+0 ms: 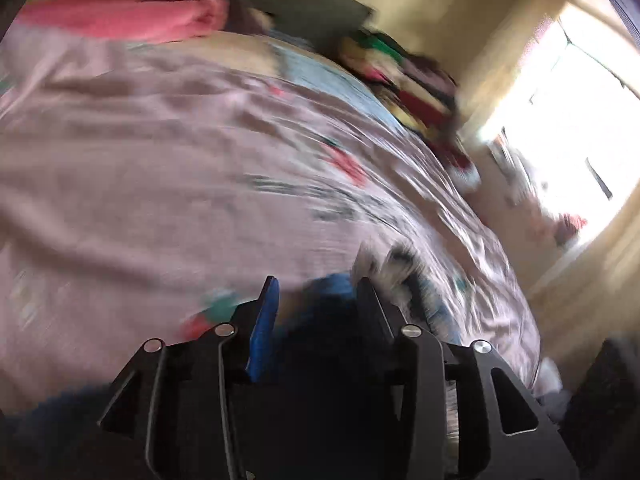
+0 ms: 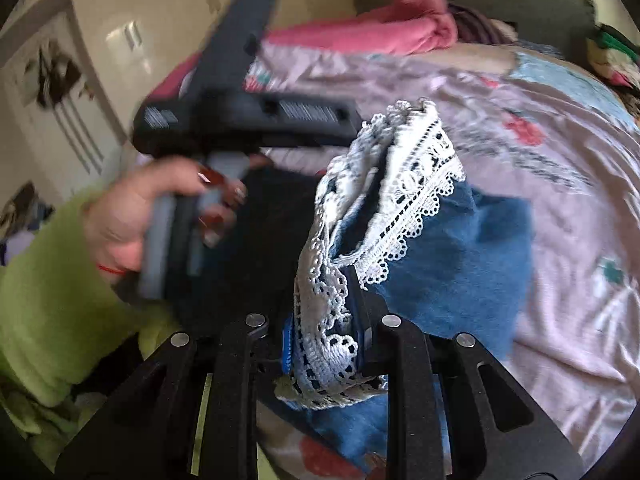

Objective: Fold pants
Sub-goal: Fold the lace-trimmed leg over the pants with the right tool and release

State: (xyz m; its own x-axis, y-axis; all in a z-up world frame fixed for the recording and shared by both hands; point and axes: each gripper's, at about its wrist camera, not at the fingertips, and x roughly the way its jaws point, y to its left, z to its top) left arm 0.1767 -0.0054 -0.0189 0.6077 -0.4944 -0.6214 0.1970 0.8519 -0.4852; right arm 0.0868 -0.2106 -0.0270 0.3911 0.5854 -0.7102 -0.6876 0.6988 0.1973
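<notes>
The pants are blue denim with a white lace hem, lying on the bed. My right gripper is shut on the lace hem and holds it bunched and lifted above the denim. My left gripper hovers over dark blue fabric at the near edge of the bed; its jaws stand apart with cloth between them, and the blurred view does not show a grip. In the right wrist view the left gripper's body is at the left, held by a hand.
A pinkish patterned bedsheet covers the bed. A pink blanket lies at the head. A pile of colourful clothes sits at the far right edge by a bright window. My green-sleeved arm is at the left.
</notes>
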